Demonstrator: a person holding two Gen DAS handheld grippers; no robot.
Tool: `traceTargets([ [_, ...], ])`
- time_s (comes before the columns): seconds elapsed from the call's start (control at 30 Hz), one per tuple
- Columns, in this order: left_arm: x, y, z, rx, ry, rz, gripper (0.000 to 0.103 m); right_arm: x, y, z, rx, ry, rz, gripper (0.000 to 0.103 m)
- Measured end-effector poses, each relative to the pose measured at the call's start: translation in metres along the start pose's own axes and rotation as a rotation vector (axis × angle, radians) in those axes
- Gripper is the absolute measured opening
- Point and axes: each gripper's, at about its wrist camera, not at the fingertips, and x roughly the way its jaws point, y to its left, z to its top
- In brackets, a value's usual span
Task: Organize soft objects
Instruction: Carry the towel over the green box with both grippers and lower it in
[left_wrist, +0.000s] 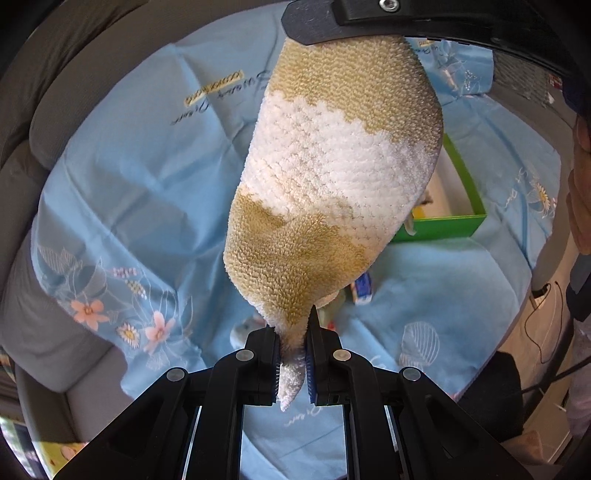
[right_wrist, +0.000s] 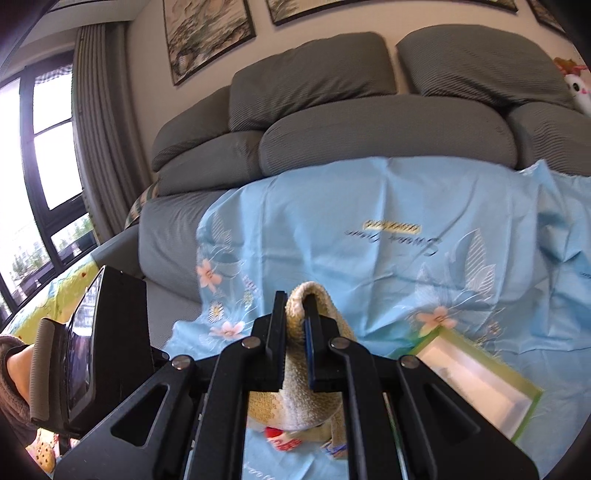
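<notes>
A tan and white fuzzy sock (left_wrist: 325, 177) is stretched in the air between both grippers, above a light blue floral cloth (left_wrist: 129, 192). My left gripper (left_wrist: 293, 354) is shut on one end of the sock. My right gripper (right_wrist: 295, 332) is shut on the other end of the sock (right_wrist: 306, 365); its black body shows at the top of the left wrist view (left_wrist: 369, 22). A green-rimmed box (left_wrist: 461, 206) lies on the cloth behind the sock, and shows at the lower right of the right wrist view (right_wrist: 480, 380).
The cloth (right_wrist: 369, 258) covers a grey sofa (right_wrist: 369, 122) with thick back cushions. Small items lie on the cloth under the sock, one blue and white (left_wrist: 364, 290), one red (right_wrist: 280, 437). A window (right_wrist: 40, 166) is at the left.
</notes>
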Motion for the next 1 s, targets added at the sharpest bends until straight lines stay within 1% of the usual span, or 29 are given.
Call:
traceTargets([
  [0.13, 0.003, -0.013, 0.029, 0.031, -0.023, -0.014, 0.010, -0.014, -0.024, 0.013, 0.018, -0.035, -0.049, 0.007],
  [0.23, 0.017, -0.024, 0.049, 0.053, -0.020, -0.033, 0.010, -0.020, -0.042, 0.017, 0.026, -0.044, -0.083, 0.007],
  [0.37, 0.046, -0.036, 0.071, 0.052, -0.004, -0.075, 0.010, -0.015, -0.072, 0.014, 0.048, -0.025, -0.139, 0.007],
  [0.47, 0.074, -0.046, 0.086, 0.046, 0.025, -0.106, 0.010, -0.006, -0.100, 0.005, 0.084, -0.002, -0.174, 0.007],
  [0.53, 0.099, -0.056, 0.096, 0.047, 0.066, -0.125, 0.010, 0.003, -0.118, -0.004, 0.113, 0.024, -0.193, 0.007],
  [0.63, 0.129, -0.067, 0.105, 0.059, 0.109, -0.120, 0.010, 0.023, -0.147, -0.020, 0.154, 0.078, -0.244, 0.008],
  [0.73, 0.156, -0.075, 0.112, 0.057, 0.148, -0.130, 0.010, 0.038, -0.174, -0.035, 0.222, 0.116, -0.259, 0.008],
  [0.8, 0.174, -0.080, 0.114, 0.062, 0.178, -0.138, 0.010, 0.046, -0.188, -0.044, 0.257, 0.141, -0.269, 0.008],
  [0.83, 0.181, -0.082, 0.115, 0.064, 0.194, -0.132, 0.010, 0.053, -0.195, -0.050, 0.273, 0.166, -0.282, 0.010],
  [0.93, 0.205, -0.086, 0.114, 0.064, 0.248, -0.124, 0.010, 0.070, -0.210, -0.067, 0.301, 0.239, -0.328, 0.011],
  [1.0, 0.215, -0.086, 0.113, 0.057, 0.270, -0.118, 0.010, 0.077, -0.218, -0.076, 0.317, 0.271, -0.348, 0.012],
])
